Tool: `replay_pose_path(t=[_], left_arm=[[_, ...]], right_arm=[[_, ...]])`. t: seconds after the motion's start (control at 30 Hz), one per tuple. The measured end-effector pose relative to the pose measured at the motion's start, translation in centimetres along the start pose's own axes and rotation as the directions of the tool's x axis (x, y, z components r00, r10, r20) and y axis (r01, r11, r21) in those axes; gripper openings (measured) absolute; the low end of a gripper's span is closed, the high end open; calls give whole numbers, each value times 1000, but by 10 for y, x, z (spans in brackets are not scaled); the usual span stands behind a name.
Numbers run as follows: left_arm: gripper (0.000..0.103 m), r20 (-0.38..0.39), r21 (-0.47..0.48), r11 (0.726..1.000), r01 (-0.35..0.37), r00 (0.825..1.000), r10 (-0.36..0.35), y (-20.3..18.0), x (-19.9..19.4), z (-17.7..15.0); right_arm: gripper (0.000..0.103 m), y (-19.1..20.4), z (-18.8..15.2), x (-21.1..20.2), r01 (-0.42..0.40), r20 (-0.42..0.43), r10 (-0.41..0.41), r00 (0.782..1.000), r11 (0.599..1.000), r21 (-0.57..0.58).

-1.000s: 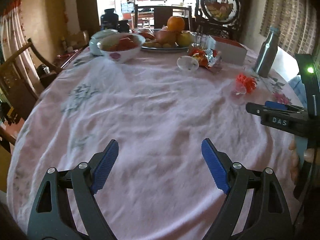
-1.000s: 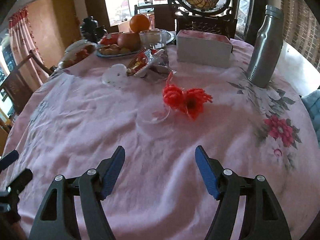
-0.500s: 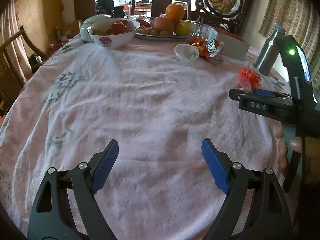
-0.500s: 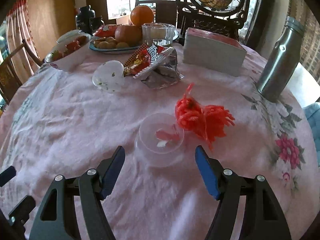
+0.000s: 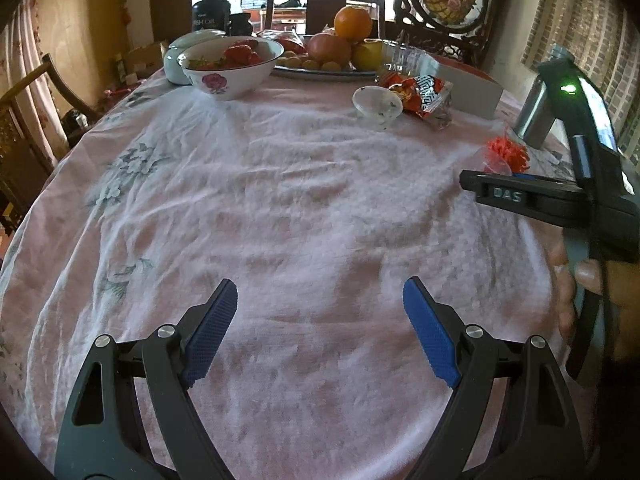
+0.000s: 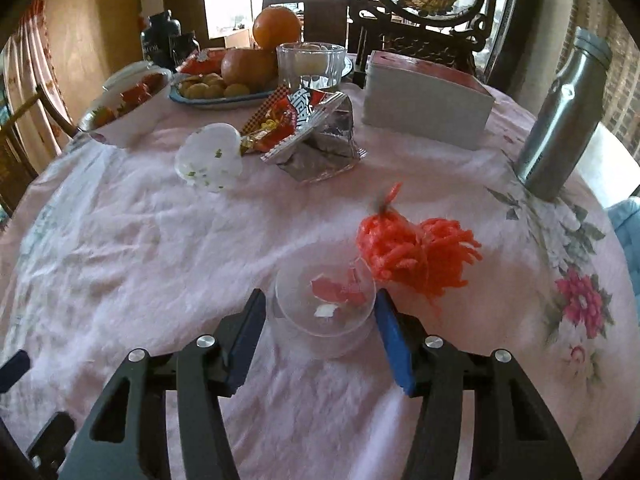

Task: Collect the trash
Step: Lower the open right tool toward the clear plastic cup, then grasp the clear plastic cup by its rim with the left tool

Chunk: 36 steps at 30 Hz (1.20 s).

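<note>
The right tongs point(image 6: 320, 320) are straddling the clear cup point(image 6: 325, 305), their jaws having just been closing in. The right pad is touching its rim, the left standing just off it (so not yet clamped, I would say). The cup is sitting upright, with the red netting point(image 6: 416, 254) just beyond and to the right. The left tongs point(image 5: 320, 320) are hanging wide apart over bare cloth point(image 5: 280, 200), well away from it.

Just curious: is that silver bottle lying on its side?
No, the silver bottle stands upright on the pink tablecloth, beside the white box.
</note>
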<state>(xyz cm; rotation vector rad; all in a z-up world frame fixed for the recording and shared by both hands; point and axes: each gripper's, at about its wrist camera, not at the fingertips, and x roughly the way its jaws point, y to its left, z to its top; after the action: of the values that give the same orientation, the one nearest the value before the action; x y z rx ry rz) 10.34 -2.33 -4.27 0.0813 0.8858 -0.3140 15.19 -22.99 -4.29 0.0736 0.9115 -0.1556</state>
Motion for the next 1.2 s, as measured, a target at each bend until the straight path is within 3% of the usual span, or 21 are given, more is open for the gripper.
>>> replay_pose_path(t=[0.23, 0.5, 0.67, 0.87, 1.2], left_arm=[[82, -1, 8, 1000, -14, 1000, 14, -2, 4, -1], [82, 0, 94, 993, -77, 997, 77, -17, 0, 5], [82, -37, 120, 992, -44, 998, 49, -25, 7, 31], [82, 30, 137, 983, -123, 992, 120, -35, 35, 67], [82, 7, 144, 986, -90, 996, 90, -51, 90, 111]], right_arm=[[56, -3, -22, -40, -133, 55, 130, 990, 990, 51], [56, -23, -34, -60, -225, 139, 209, 968, 968, 108], [56, -31, -35, -59, -245, 132, 231, 964, 964, 103], [56, -44, -36, -78, -279, 193, 252, 948, 952, 128], [56, -47, -37, -82, -314, 195, 284, 939, 939, 140]])
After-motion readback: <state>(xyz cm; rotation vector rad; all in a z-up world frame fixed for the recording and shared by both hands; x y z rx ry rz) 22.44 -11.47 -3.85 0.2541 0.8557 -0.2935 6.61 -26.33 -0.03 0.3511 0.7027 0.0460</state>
